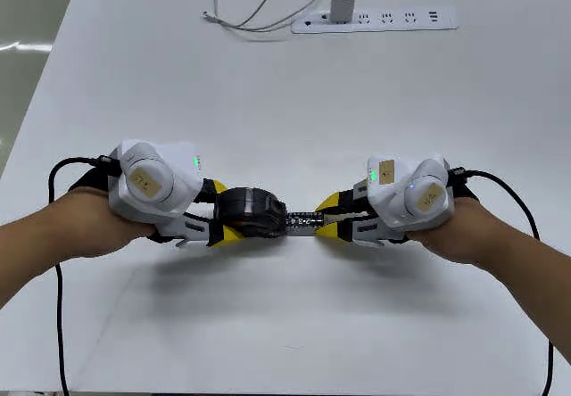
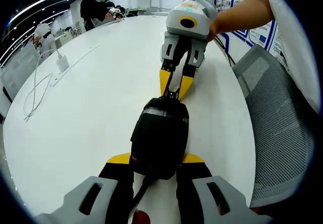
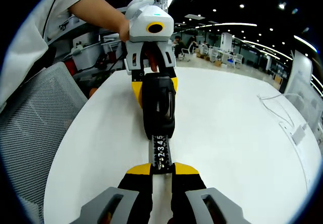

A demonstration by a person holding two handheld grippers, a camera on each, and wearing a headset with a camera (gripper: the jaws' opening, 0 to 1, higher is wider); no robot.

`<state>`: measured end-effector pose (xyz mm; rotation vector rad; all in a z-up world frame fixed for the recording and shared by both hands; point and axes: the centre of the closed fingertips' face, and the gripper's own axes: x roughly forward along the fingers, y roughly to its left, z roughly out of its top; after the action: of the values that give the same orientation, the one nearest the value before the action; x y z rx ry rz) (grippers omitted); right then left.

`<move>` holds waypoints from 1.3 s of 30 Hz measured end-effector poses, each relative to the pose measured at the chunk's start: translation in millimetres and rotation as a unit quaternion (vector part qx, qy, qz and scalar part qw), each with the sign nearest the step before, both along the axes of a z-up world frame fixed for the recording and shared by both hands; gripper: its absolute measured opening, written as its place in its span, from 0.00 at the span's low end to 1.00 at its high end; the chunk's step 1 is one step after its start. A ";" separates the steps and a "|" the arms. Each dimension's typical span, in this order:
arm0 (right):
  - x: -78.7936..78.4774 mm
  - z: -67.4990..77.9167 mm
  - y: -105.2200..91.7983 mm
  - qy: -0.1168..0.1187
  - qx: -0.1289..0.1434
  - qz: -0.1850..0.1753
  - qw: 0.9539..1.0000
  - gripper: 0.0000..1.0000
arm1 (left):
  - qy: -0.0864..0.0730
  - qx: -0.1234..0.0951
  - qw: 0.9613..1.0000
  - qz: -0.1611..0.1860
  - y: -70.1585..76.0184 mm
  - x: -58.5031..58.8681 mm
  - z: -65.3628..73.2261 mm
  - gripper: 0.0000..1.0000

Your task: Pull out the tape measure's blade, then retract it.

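Between the jaws of the left hand-held gripper [image 2: 156,158], clamped by its flanks, sits the tape measure [image 2: 160,133] case, prob. so the body can't slide when pulled. Straight ahead of it, the right hand-held gripper [image 3: 161,169] is pinched together on the blade [image 3: 160,151] tip, ready to draw it along the counter [image 1: 268,75]. Short length out: early pull or late retract, can't tell. Right gripper view shows blade numerals 2–5; head view shows the small gap btwn both hand-held grippers, but digits are too small there.
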<state>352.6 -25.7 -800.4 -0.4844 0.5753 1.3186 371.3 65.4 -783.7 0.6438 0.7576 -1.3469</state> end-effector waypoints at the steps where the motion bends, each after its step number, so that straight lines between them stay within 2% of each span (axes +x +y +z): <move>1: 0.0 0.0 -1.9 0.000 -0.001 0.000 1.000 0.09 | 0.001 0.000 1.000 0.000 0.0 0.0 0.0 0.27; 9: -0.1 1.1 -11.3 -0.002 -0.006 0.000 1.000 0.09 | 0.003 0.008 1.000 -0.004 0.6 0.5 -0.6 0.27; 20: -2.4 1.1 -22.5 -0.005 -0.014 -0.001 1.000 0.09 | 0.005 0.010 1.000 -0.001 0.0 0.3 -0.7 0.27; 39: -7.5 1.9 -44.0 0.003 -0.023 -0.017 1.000 0.09 | 0.005 0.010 1.000 -0.003 0.0 -0.2 -0.7 0.27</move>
<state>345.0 -69.7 -798.5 -0.5062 0.6164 1.2776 371.1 65.4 -784.4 0.6550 0.7790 -1.3508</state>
